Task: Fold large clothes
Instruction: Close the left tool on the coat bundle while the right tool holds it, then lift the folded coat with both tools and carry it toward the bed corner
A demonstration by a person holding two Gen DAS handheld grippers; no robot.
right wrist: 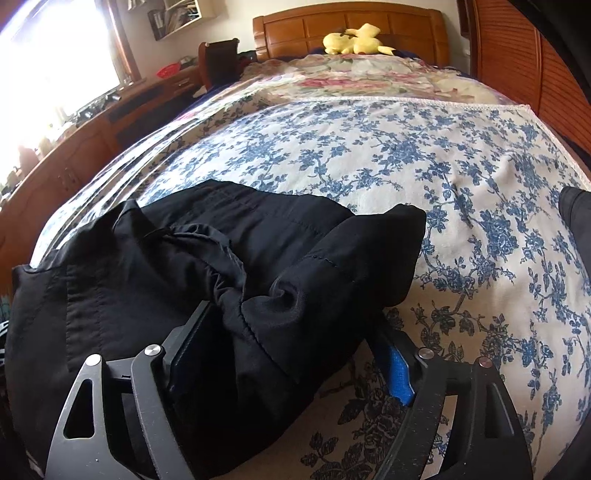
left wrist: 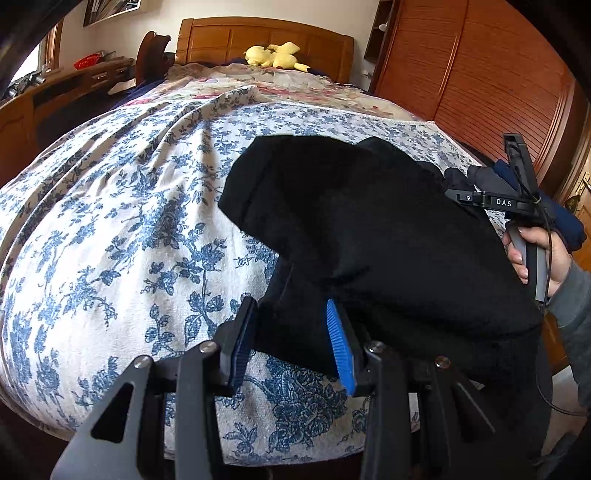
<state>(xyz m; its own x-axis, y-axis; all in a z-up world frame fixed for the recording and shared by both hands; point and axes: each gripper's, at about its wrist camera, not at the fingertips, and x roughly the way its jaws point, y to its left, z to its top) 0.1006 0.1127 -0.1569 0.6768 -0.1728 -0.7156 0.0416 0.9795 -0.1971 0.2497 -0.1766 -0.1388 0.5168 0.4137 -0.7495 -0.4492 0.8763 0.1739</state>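
From your left wrist view, your left tongs (left wrist: 291, 343) sit partly closed with a fold of the black garment (left wrist: 369, 229) between the ribbed blue pads (left wrist: 340, 347). The cloth bunches between them and appears pinched, so you seem to be holding this edge up to keep it taut while the rest drapes over the bed. The garment is thick, matte and soft, and swallows its own detail in shadow. Beneath it the bedspread (left wrist: 122, 221) is a coarse white weave printed with blue flowers, rumpled into long ridges. At the right edge your right hand (left wrist: 535, 254) grips the grey handle of the other tool.

From your right wrist view, your right tongs (right wrist: 291, 354) stand wide apart. The garment (right wrist: 207, 258) lies between the fingers, but the blue pad (right wrist: 399, 373) on the right is clear of it, so I judge the cloth released here and resting on the bedspread (right wrist: 424, 173). Here the fabric shows more: stitched seams, a gathered, puckered band, and a rolled opening like a cuff or leg end. It lies heaped near the bed's near edge, not yet squared. A yellow plush toy (right wrist: 354, 40) sits far off by the wooden headboard (right wrist: 314, 26).
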